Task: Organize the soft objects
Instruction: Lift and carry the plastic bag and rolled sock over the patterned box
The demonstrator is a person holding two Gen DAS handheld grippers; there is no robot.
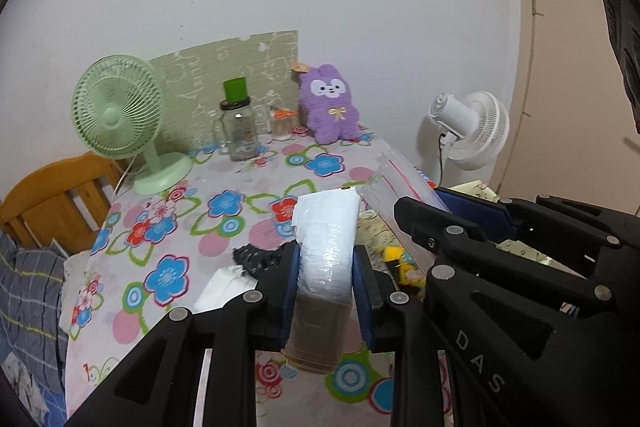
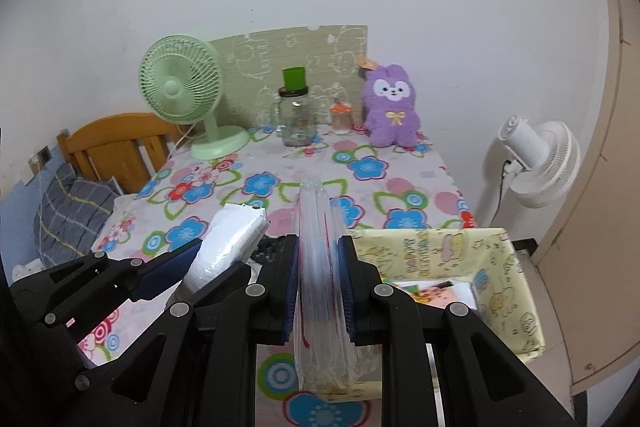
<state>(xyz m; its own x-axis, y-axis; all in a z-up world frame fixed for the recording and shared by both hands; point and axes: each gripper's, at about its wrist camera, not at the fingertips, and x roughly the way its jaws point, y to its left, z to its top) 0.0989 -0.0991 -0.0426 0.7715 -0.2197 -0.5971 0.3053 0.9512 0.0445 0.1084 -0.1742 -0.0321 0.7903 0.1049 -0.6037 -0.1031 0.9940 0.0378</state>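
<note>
Left hand-held gripper clamps white packet, long axis pointing away.

A: Left gripper: build?
B: Black angular linkage arms, silver round rivets, blue ribbed pads.
A: Right gripper?
B: Same black frame, blue pads; white "DAS" lettering on its arm.

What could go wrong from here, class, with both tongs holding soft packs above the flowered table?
1. The left tongs pinch the white pack only at its lower part; its top leans free, so it may tip or slip out.
2. The right tongs squeeze a slippery clear bag, which could slide down.
3. The two tongs sit very close together; moving either toward the yellow box may knock the other's load.
</note>
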